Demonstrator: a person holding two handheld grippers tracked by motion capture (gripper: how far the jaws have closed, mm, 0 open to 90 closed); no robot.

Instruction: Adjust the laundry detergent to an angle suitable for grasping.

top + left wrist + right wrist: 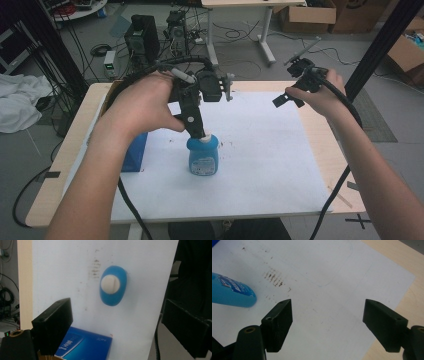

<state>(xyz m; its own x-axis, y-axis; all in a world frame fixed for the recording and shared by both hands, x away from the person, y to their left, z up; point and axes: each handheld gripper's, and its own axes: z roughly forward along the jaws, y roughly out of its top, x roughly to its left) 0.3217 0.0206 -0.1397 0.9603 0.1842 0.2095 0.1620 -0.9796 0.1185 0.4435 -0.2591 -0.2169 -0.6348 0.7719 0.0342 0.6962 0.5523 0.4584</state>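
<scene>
High view: blue bottle [203, 157] with white cap [204, 137] stands upright on the white sheet [260, 150], roughly mid-table, a bit left of centre. Left gripper [198, 131] points down at it, jaw tips right at the cap; can't tell from here if they touch. Dark blue box [135, 152] lies on the sheet just left of the bottle, partly under the left forearm. Right gripper [287, 98] is held up over the sheet's far right part, well apart from the bottle, nothing in it. Wooden table [325, 135] shows around the sheet.

Left gripper view: looking straight down on the bottle [113, 285], cap [110, 284] facing the camera. Left gripper [117, 327] has its 2 jaws spread wide, 1 each side of frame, nothing between the pads, bottle lying beyond them. Box [85, 346] at bottom edge, near the left jaw. Brown smudges [94, 268] on the sheet next to the bottle.

Right gripper view: right gripper [328, 325] released, 2 jaws wide apart with bare sheet [319, 267] between them. Bottle [233, 292] sits at the left edge, clear of the jaws. Smudges [273, 277] just beside it. Table edge [412, 302] at right.
</scene>
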